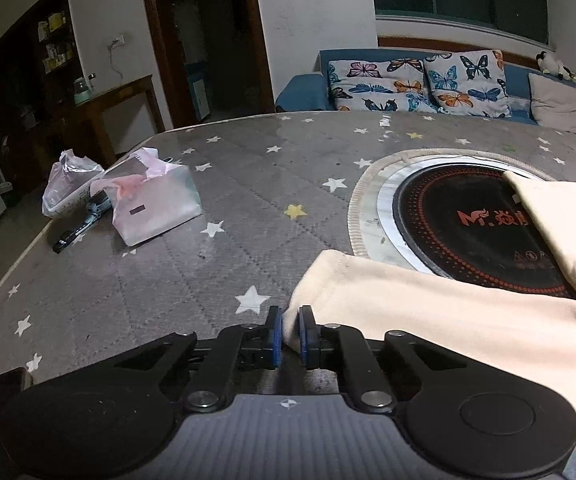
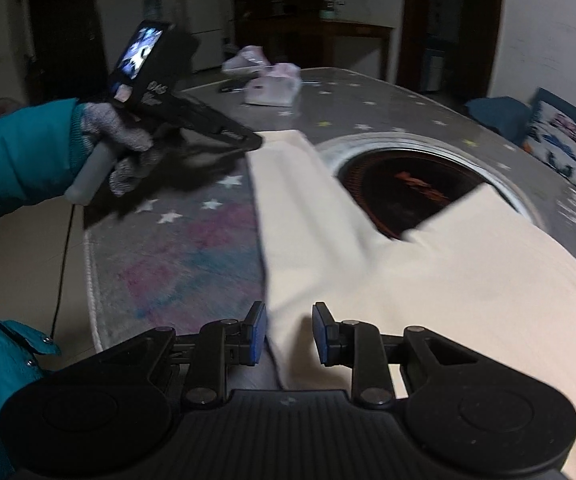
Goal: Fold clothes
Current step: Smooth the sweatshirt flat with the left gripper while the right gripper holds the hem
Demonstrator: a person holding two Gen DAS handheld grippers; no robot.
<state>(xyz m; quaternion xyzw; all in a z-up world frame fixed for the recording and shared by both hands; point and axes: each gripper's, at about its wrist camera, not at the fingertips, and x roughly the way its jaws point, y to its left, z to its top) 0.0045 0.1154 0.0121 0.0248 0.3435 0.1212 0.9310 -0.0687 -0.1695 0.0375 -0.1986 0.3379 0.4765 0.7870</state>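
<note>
Cream trousers [image 1: 448, 320] lie spread on the star-patterned table, both legs reaching over a round black hob [image 1: 468, 232]. My left gripper [image 1: 291, 336] is shut on the hem corner of the nearer leg, with cloth pinched between its blue pads. The right wrist view shows that left gripper [image 2: 258, 142], held by a gloved hand [image 2: 124, 136], at the far end of the trousers' [image 2: 408, 280] left leg. My right gripper [image 2: 290, 334] is open, its fingers straddling the near left edge of the trousers at the waist end. This view is blurred.
A pink-and-white plastic bag [image 1: 156, 204] and a clear bag [image 1: 68, 184] sit at the table's far left, with a small dark object [image 1: 66, 240] beside them. A blue sofa with butterfly cushions [image 1: 428, 84] stands behind the table. The table's rounded edge [image 2: 92, 280] lies left of my right gripper.
</note>
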